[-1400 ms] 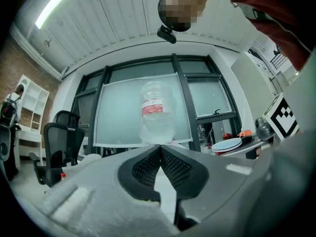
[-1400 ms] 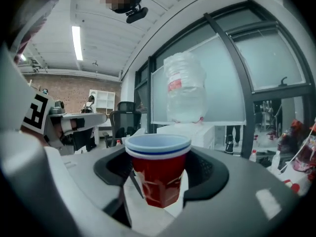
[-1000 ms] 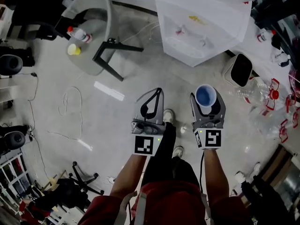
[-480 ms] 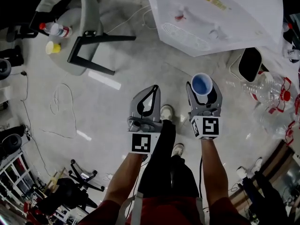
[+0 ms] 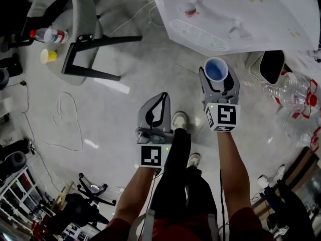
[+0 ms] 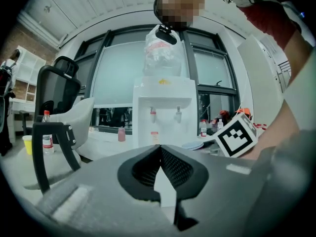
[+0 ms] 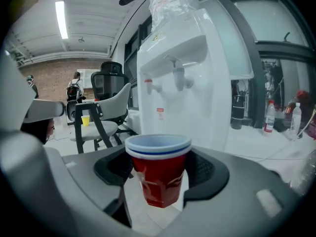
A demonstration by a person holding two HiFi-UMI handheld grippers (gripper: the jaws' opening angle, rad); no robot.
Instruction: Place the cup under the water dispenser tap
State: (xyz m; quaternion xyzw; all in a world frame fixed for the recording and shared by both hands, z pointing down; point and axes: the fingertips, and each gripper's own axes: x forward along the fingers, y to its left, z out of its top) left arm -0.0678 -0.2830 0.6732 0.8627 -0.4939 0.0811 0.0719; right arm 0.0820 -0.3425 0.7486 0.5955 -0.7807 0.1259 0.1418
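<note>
The right hand-held gripper pinches the upright red cup by its sides, facing the dispenser, not touching it. The left hand-held gripper is pressed together, empty.

Head view: the water dispenser, ahead of my right gripper, is cut off by the top edge. I see only the cup's rim and inside; its wall is hidden between the jaws. Right gripper view: the dispenser's label is too small to read.
</note>
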